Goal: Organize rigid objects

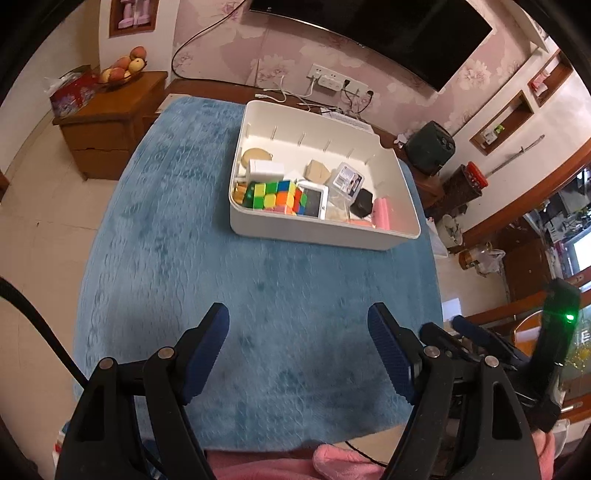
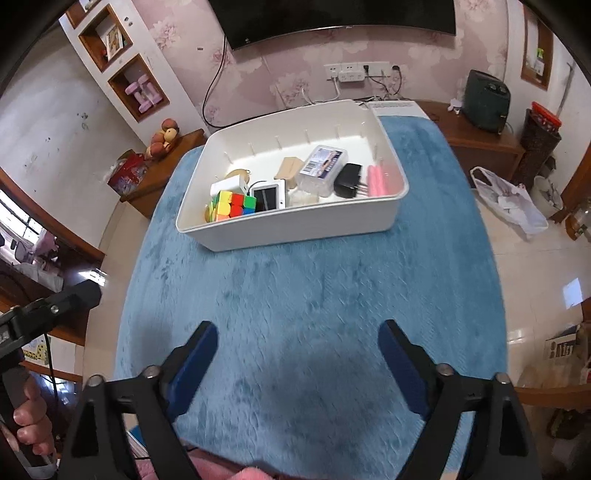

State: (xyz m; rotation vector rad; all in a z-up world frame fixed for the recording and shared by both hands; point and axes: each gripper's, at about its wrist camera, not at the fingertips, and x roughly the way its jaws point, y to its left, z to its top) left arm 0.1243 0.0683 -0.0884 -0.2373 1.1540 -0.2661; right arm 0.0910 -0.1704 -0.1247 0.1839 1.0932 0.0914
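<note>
A white plastic bin [image 1: 314, 230] stands on the far part of a blue fuzzy table cover [image 1: 258, 280]; it also shows in the right wrist view [image 2: 295, 230]. Inside lie a colourful puzzle cube [image 1: 275, 195] [image 2: 231, 205], a small white-framed screen [image 1: 314, 201] [image 2: 271, 199], a black plug adapter [image 1: 361, 203] [image 2: 349, 180], a clear plastic case [image 1: 347, 179] [image 2: 323, 166], a pink bar [image 1: 382, 214] [image 2: 376, 181], a white block [image 1: 264, 170] and tan pieces [image 1: 317, 170]. My left gripper [image 1: 299, 321] is open and empty above the near cover. My right gripper [image 2: 297, 336] is open and empty too.
A wooden side cabinet [image 1: 110, 122] with a fruit bowl [image 1: 123, 72] and red box stands left of the table. A TV [image 1: 388, 33], wall sockets and cables are behind. A white bag [image 2: 509, 203] lies on the floor at right. The right gripper's body [image 1: 517, 350] sits beside my left.
</note>
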